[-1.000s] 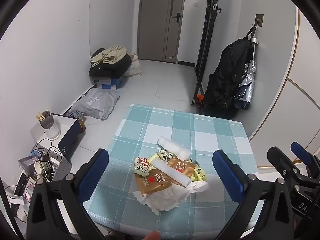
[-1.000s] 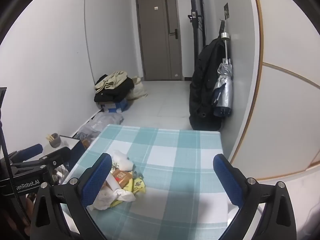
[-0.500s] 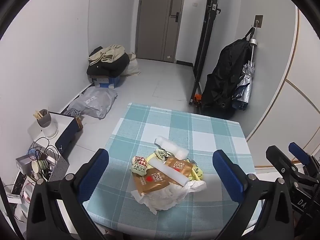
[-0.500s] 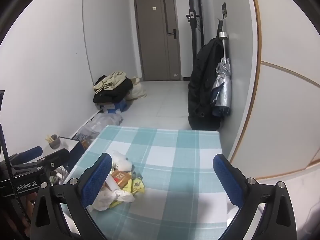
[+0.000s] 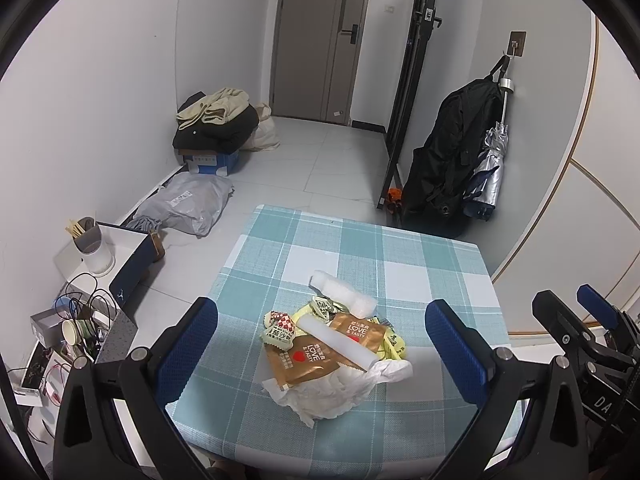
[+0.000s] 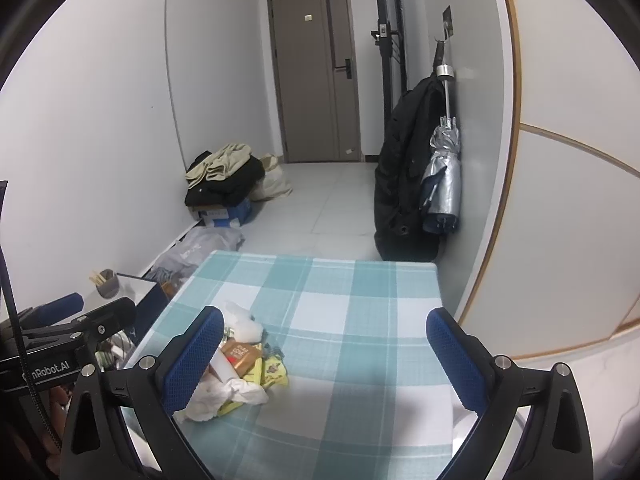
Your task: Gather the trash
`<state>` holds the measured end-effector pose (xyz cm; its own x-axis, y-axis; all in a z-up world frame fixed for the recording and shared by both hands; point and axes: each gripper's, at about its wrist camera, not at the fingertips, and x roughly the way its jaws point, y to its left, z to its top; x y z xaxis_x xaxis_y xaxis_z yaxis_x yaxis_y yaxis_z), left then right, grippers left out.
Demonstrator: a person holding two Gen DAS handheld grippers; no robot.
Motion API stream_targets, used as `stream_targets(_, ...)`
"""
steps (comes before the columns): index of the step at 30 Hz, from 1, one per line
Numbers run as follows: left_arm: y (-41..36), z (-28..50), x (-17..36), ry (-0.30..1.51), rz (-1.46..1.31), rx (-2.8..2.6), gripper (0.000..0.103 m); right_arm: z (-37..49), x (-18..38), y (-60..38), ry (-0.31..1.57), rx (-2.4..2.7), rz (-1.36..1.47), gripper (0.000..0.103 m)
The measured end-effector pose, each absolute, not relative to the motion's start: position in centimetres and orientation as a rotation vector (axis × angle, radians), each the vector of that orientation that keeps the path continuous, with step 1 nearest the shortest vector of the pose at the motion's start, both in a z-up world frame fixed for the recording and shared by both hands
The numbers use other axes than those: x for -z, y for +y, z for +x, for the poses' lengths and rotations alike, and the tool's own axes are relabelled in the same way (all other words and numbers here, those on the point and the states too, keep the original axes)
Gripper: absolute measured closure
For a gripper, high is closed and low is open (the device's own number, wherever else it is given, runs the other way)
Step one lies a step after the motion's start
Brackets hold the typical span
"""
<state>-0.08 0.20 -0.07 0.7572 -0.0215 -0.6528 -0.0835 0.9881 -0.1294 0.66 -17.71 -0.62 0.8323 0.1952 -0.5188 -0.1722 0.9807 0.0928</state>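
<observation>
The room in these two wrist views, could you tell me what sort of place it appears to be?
Probably the entry hall of a small flat. A closed door ends a tiled corridor, a black coat and folded umbrella hang from a wall hook, and a checked tablecloth covers a small table holding wrappers.

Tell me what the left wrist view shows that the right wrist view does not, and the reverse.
Only the left view shows the red-checked snack packet and the cup with cables on the floor. Only the right view shows the left tongs' printed side label. Both show the trash pile, the checked tablecloth, the black coat and open tongs.
</observation>
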Motion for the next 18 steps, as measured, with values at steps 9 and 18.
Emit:
stream_targets(9, 0.37, -0.06, 0.14, 0.721, -0.161, -0.030, 0.001, 0.46, 0.74, -17.85, 0.553, -0.184, 0.045, 0.001)
stream_targets(18, 0.07, 0.00, 0.25, 0.720, -0.155, -0.020, 0.001, 0.41, 0.60, -17.68, 0.553, -0.185, 0.041, 0.001)
